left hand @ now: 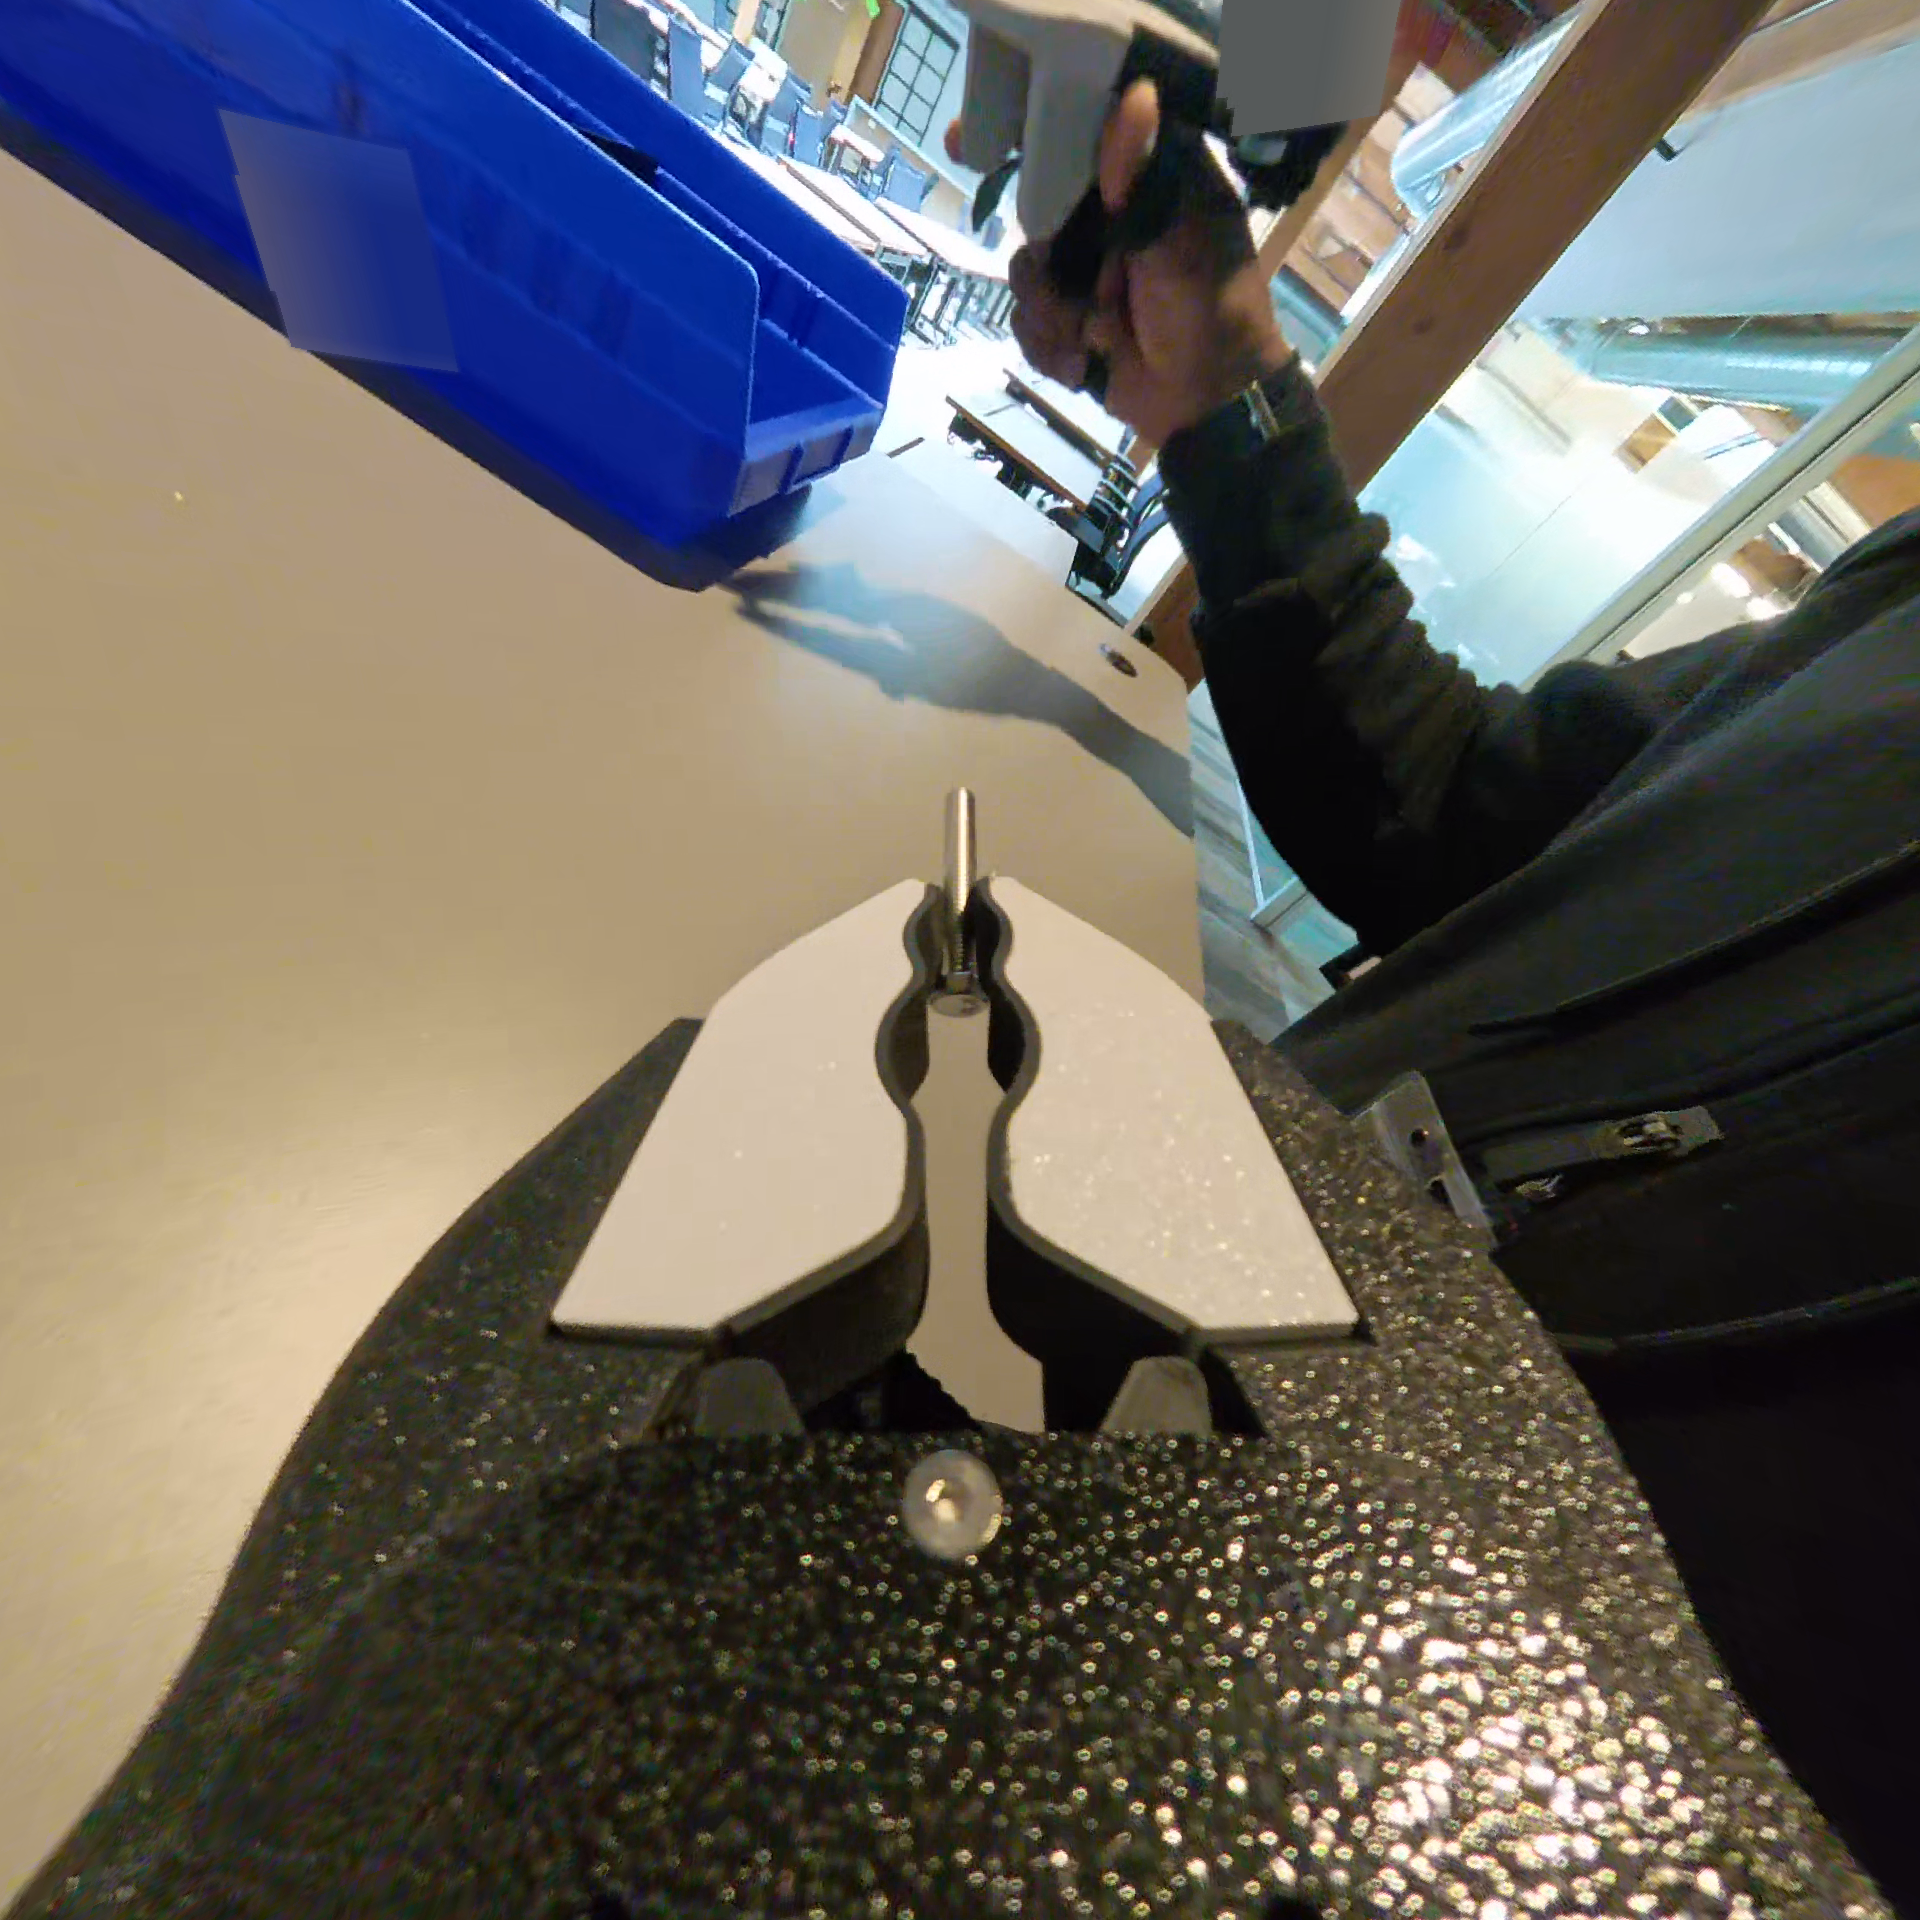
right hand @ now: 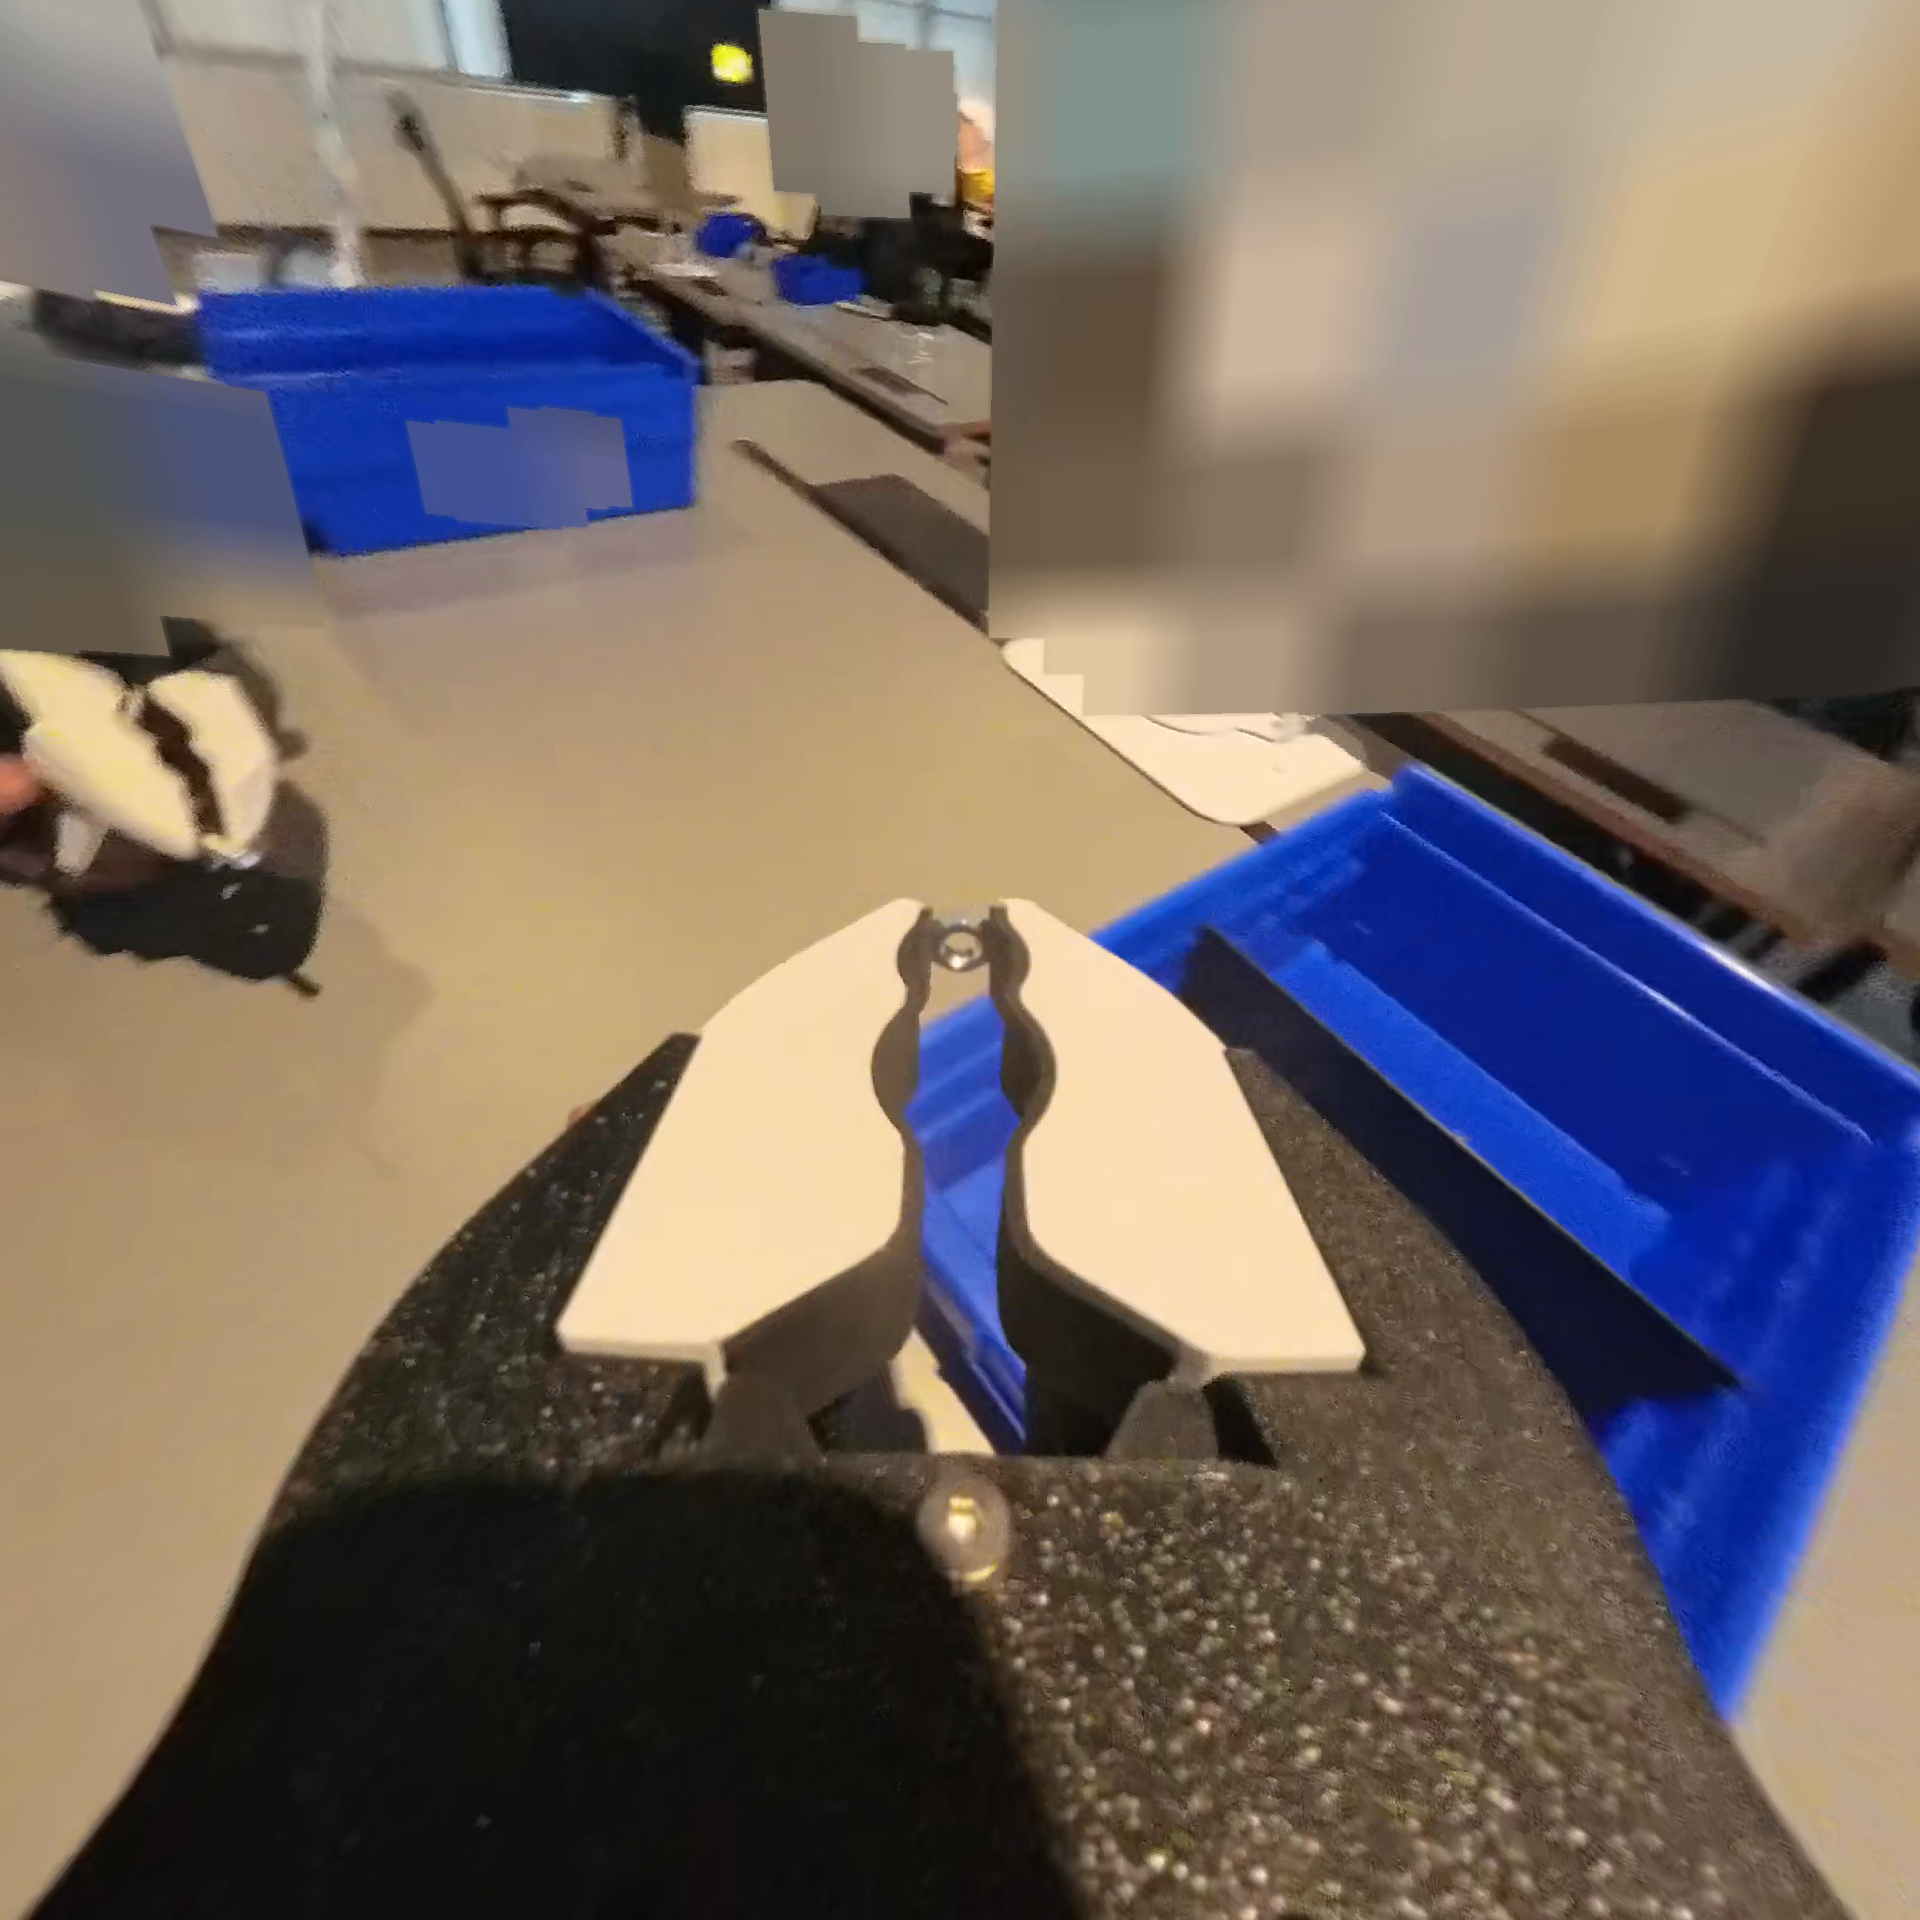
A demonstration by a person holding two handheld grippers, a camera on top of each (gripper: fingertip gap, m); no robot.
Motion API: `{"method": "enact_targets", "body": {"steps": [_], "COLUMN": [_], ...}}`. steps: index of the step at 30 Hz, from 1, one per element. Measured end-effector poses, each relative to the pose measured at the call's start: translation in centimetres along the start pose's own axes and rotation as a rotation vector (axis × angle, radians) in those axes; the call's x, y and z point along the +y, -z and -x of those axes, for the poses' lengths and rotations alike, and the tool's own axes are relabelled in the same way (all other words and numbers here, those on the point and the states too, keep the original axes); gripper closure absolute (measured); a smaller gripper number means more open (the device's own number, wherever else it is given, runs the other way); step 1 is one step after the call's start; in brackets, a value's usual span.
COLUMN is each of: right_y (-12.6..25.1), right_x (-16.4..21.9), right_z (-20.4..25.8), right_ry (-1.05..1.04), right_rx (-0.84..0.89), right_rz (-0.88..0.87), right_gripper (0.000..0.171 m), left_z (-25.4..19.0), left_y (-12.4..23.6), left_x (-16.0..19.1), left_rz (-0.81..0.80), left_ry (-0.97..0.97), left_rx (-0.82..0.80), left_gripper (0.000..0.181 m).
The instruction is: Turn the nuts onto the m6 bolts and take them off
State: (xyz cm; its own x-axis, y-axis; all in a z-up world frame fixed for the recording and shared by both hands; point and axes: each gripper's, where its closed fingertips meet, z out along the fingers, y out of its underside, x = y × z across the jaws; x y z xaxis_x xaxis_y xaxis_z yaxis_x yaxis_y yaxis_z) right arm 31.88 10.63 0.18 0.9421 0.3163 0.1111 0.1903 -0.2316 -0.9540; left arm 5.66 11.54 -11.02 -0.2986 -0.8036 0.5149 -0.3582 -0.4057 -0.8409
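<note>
Left hand-held gripper (left hand: 958, 902): clamped on a bolt (left hand: 957, 862) at the fingertips; seen also at the left edge of the right wrist view (right hand: 156, 774), low over the surface.
Bolt: silver, held near the head end; head back between the fingers, threaded shank pointing forward past the tips, above the surface (left hand: 416, 831).
Right hand-held gripper (right hand: 958, 920): closed on a small metal nut (right hand: 956, 948) at the very tips; bore of the nut facing the camera.
Right hand-held gripper, far view: raised high in the left wrist view, gripped by a hand (left hand: 1143, 270); black sleeve (left hand: 1309, 644) below it.
Nut and bolt: well apart, one in each hand-held gripper, not joined.
Near bin (right hand: 1558, 1091): blue, open-topped, with a dark divider across it; directly below and right of the right hand-held gripper; contents not visible.
Far bin (right hand: 447, 416): blue, at the back of the surface; possibly the same one shown upper left in the left wrist view (left hand: 623, 312), though blur prevents confirmation.
Surface: pale grey, matt; shadow of arm and tool cast near its right edge.
Background: rows of tables and chairs, glass wall, wooden post; right wrist view motion-blurred.
</note>
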Motion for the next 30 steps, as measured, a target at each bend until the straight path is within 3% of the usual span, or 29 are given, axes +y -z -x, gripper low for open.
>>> {"method": "enact_targets", "body": {"steps": [2,5,8,11,15,20,26,28,30], "right_y": [-0.1,-2.1,-4.1,-4.9,-4.9,-4.7,0.1,0.8,0.0], "right_x": [1.9,8.3,14.3,17.7,19.2,18.4,11.5,8.0,4.4], "right_z": [-3.2,-7.4,-9.1,-9.5,-9.7,-9.5,-9.7,-5.8,1.4], "right_ry": [-0.073,-0.137,-0.214,-0.226,-0.221,-0.237,-0.256,-0.215,-0.234], "right_rx": [0.069,0.141,0.088,0.071,0.108,0.124,0.356,0.265,0.001], "right_rz": [0.101,0.437,0.702,0.846,0.919,0.871,0.453,0.257,0.046], "right_gripper": [0.161,0.161,0.160,0.160,0.160,0.131,0.134,0.137,0.139], "left_z": [0.0,-0.2,-0.4,-0.6,-0.5,-0.3,0.4,0.5,0.3], "left_y": [-0.1,-0.6,-1.0,-0.9,-0.4,0.1,0.5,0.5,0.3], "left_x": [-0.1,-0.1,-0.1,-0.2,0.3,0.2,-0.4,-0.6,-1.1], "left_rz": [-0.002,0.000,0.016,0.005,-0.017,-0.039,-0.083,-0.094,-0.110], "left_ry": [-0.008,-0.009,-0.031,-0.047,-0.024,-0.025,-0.028,-0.032,-0.062], "left_rx": [-0.008,0.001,-0.003,-0.025,-0.054,-0.088,-0.126,-0.127,-0.112], "left_gripper": [0.176,0.176,0.176,0.176,0.176,0.176,0.176,0.176,0.176]}}
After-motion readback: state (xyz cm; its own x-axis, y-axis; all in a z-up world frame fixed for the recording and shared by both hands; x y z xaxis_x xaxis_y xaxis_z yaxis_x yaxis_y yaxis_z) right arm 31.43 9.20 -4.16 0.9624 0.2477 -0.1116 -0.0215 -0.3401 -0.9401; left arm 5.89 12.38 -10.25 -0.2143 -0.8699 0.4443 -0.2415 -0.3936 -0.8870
